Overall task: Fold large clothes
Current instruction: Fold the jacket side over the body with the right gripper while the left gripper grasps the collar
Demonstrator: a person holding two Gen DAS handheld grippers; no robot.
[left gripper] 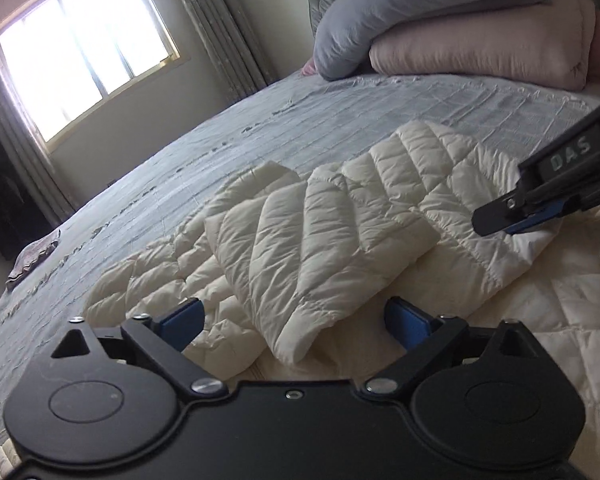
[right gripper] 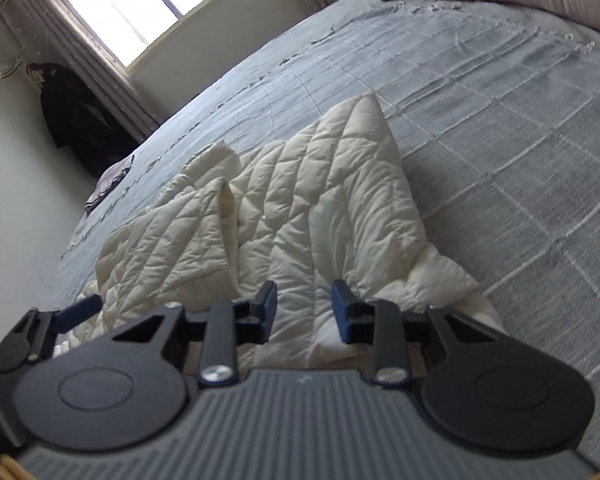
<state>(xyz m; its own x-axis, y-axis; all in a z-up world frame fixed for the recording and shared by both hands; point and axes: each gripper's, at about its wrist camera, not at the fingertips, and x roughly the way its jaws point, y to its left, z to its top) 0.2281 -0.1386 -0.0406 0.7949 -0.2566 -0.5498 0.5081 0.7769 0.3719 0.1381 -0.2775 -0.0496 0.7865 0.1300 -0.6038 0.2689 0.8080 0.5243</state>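
A cream quilted puffer jacket point(left gripper: 308, 232) lies on the grey bed point(left gripper: 180, 176), a sleeve folded across its body. My left gripper point(left gripper: 294, 320) is open, its blue pads either side of the sleeve cuff, not closed on it. My right gripper point(left gripper: 500, 222) enters the left wrist view from the right and rests on the jacket's far edge. In the right wrist view the right gripper point(right gripper: 304, 312) is open over the jacket point(right gripper: 300, 208), fabric lying between the pads. The left gripper's finger point(right gripper: 76, 308) shows at lower left.
Grey and pink pillows point(left gripper: 460, 40) are stacked at the head of the bed. A small folded cloth point(left gripper: 32, 260) lies at the bed's far left edge. A bright window point(left gripper: 84, 40) with curtains is behind. Dark clothing point(right gripper: 80, 120) hangs by the wall.
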